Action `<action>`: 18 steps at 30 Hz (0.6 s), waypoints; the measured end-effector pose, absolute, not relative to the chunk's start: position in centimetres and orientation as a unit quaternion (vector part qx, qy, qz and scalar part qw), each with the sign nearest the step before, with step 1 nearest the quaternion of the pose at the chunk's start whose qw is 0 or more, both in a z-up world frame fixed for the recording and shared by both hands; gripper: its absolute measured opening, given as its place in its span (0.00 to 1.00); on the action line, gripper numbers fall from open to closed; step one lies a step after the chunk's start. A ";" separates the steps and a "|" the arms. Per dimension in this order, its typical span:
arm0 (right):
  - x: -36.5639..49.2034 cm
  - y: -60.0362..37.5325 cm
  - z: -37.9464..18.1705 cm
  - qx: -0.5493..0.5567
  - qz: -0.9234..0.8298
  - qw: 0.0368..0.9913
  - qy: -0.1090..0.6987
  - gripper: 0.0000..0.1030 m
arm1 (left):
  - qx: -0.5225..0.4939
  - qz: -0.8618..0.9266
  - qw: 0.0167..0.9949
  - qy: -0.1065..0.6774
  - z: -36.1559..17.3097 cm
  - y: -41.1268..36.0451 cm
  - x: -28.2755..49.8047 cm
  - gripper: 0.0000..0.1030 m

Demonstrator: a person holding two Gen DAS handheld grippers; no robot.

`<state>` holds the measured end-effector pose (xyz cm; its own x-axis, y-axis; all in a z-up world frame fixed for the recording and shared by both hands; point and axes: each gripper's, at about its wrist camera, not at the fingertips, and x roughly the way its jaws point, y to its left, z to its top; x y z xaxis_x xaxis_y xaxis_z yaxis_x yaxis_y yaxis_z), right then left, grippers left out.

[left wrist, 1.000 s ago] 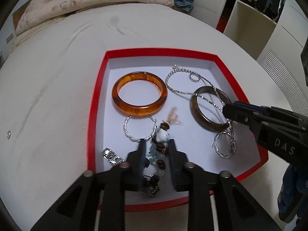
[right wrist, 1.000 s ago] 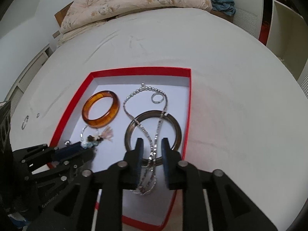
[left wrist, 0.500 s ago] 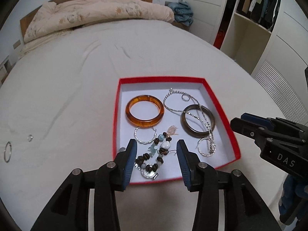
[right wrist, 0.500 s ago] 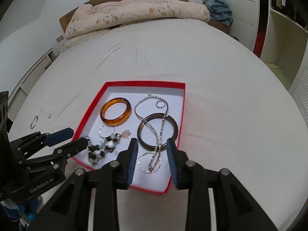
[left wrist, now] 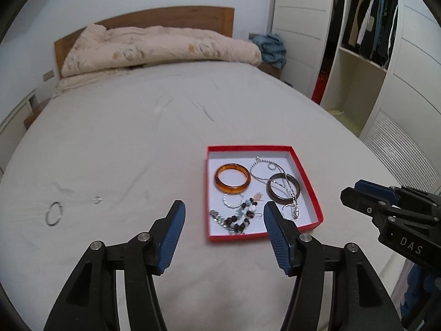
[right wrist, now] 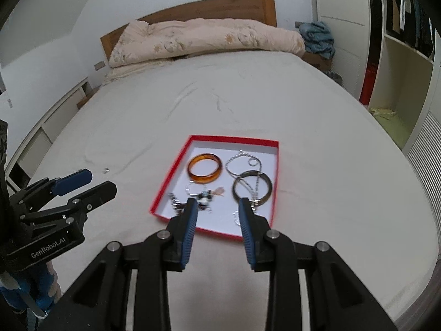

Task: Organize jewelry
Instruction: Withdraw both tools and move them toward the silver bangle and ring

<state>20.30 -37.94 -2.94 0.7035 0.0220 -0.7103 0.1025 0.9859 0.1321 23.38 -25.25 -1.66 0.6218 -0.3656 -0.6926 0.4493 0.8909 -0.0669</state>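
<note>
- Amber bangle [left wrist: 232,178]: glossy, translucent resin look.
- Box [left wrist: 311,186]: red card rim, matt white floor.
- Chain [left wrist: 286,183]: shiny metal.
- Bedsheet [left wrist: 124,143]: matt cloth.

Left tongs [left wrist: 222,213] fill the lower frame, jaws spread wide, gripping nothing. Right tongs [right wrist: 216,211] likewise gape, lower centre, nothing held.
</note>
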 end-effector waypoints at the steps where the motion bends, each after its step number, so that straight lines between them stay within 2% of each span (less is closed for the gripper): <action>1: 19.7 -37.2 -2.3 0.080 -0.019 0.921 0.380 0.29 | 0.055 -0.223 0.902 0.366 -1.0 -24.5 22.8 0.58; 6: 17.3 -34.1 -0.2 0.069 -0.008 0.929 0.364 0.29 | 0.045 -0.207 0.913 0.348 1.2 -21.5 20.3 0.60; 10: 15.0 -31.4 1.7 0.059 0.001 0.935 0.350 0.38 | 0.038 -0.195 0.924 0.327 3.0 -18.9 17.8 0.62; 18: 11.4 -26.3 4.0 0.037 0.022 0.942 0.332 0.38 | 0.022 -0.163 0.943 0.291 5.4 -13.1 13.3 0.65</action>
